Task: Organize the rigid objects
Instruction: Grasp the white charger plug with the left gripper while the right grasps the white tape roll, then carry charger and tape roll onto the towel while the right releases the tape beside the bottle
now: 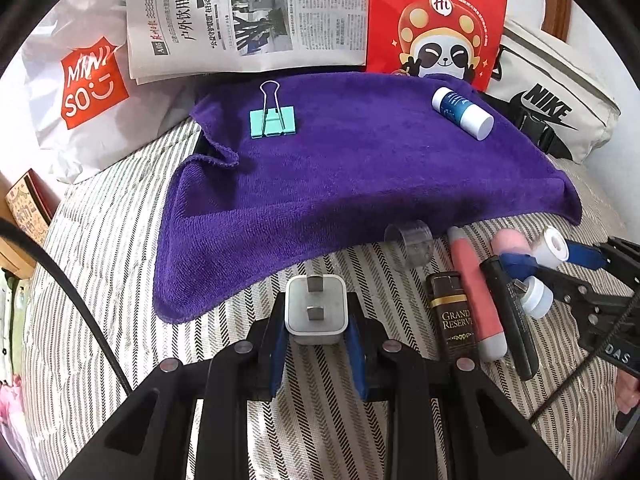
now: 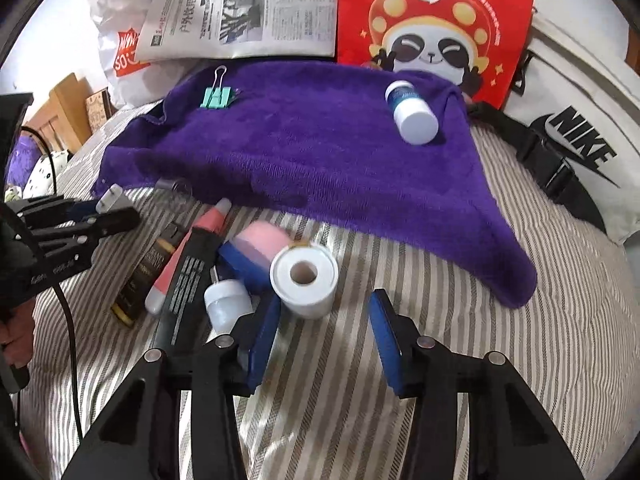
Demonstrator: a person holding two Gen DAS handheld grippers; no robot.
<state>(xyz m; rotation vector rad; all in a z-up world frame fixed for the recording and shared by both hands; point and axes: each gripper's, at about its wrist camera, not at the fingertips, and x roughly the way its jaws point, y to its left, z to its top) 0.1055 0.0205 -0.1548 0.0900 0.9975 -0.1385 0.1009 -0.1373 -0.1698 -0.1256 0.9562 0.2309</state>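
My left gripper point(image 1: 317, 330) is shut on a white plug adapter point(image 1: 316, 308), held just above the striped bed near the purple towel point(image 1: 360, 168). The adapter also shows in the right wrist view point(image 2: 111, 197). My right gripper point(image 2: 324, 340) is open, with a white roll point(image 2: 304, 280) just ahead of its left finger. A teal binder clip point(image 1: 273, 120) and a blue-and-white bottle point(image 1: 462, 113) lie on the towel. Beside the roll lie a pink block point(image 2: 262, 242), a small white bottle point(image 2: 226, 304), a black bar point(image 2: 186, 280), a pink tube point(image 2: 176, 268) and a brown lighter point(image 2: 140, 280).
A newspaper point(image 1: 248, 16), a red panda bag point(image 1: 438, 20), a white Miniso bag point(image 1: 88, 84) and a Nike bag point(image 1: 552, 108) stand behind the towel. A clear cup point(image 1: 414, 242) lies at the towel's front edge. A black cable point(image 1: 80, 300) crosses the left side.
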